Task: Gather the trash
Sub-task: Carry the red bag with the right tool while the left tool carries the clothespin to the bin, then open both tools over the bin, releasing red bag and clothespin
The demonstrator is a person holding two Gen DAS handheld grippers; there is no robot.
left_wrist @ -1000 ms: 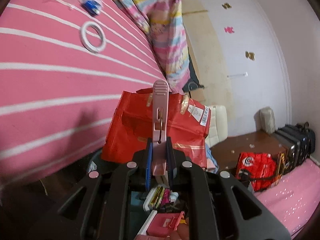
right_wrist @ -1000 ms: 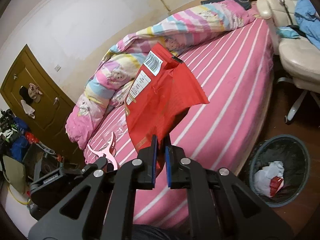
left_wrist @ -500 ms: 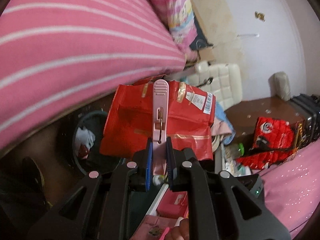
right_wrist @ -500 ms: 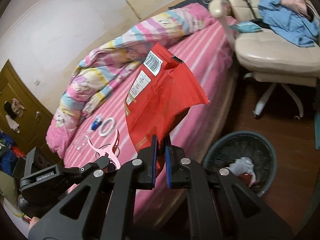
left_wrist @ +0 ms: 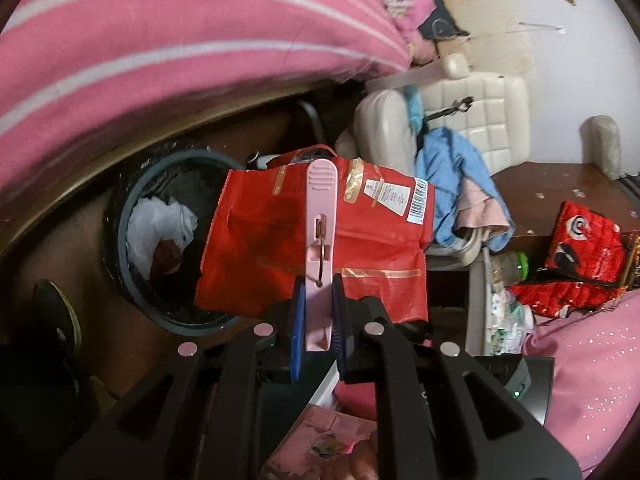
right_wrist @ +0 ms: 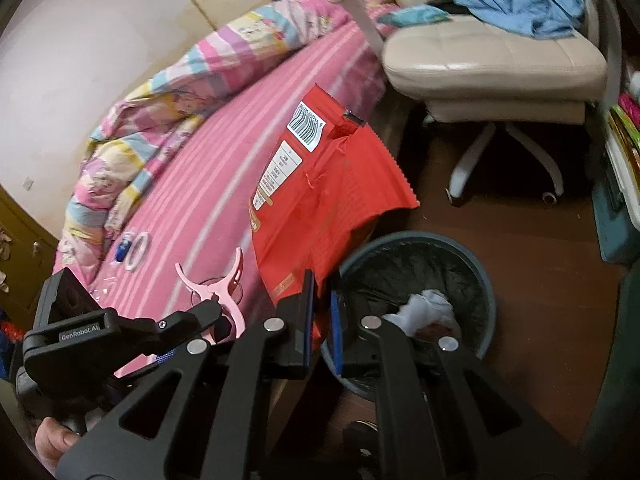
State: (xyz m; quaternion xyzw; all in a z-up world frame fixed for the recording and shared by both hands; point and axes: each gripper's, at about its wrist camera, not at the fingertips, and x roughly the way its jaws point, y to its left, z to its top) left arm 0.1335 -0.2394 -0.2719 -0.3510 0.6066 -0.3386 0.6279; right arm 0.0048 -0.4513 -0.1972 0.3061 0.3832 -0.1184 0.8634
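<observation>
1. Our left gripper is pinched shut on a pink clothes peg; our right gripper is clamped on the bottom edge of the red snack bag.
2. The bag hangs in the air over the edge of the dark round bin, which stands on the brown floor beside the pink striped bed.
3. Only the left wrist view shows a red printed bag near a desk and a black shoe by the bin.
4. Only the right wrist view shows the tape ring and a small blue item on the bed, plus the striped quilt.
5. We count one peg, one held bag, one bin with white crumpled paper inside, one cream chair.
6. The left gripper's body reads "GenRobot.AI"; the bag's barcode label is too small to read.
</observation>
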